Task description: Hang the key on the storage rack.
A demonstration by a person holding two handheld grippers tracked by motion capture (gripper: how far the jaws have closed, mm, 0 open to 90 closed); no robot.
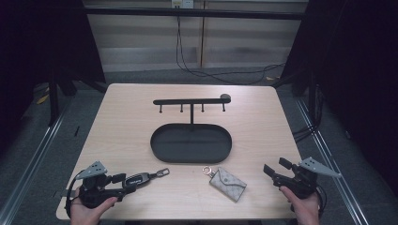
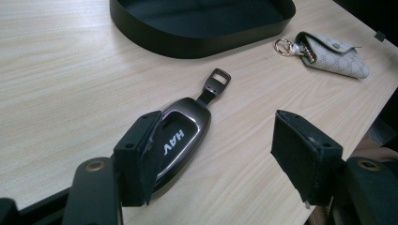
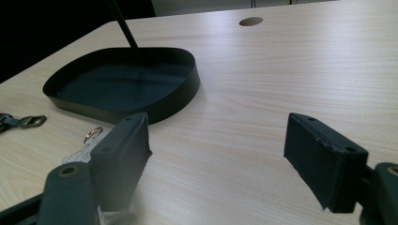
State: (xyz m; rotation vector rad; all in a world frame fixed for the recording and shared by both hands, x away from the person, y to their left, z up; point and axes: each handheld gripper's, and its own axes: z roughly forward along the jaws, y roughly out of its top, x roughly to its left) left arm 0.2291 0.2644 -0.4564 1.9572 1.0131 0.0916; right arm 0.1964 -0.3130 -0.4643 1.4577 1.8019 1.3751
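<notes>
My left gripper [image 2: 220, 154], jaws apart, straddles the car key [image 2: 180, 140] lying at the tray's [image 1: 155, 140] seven o'clock (off-centre, against one pad), so closing could skid it sideways.

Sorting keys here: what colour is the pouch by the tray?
Pale grey-beige with a fine repeating print; clearest in the left gripper view.
</notes>
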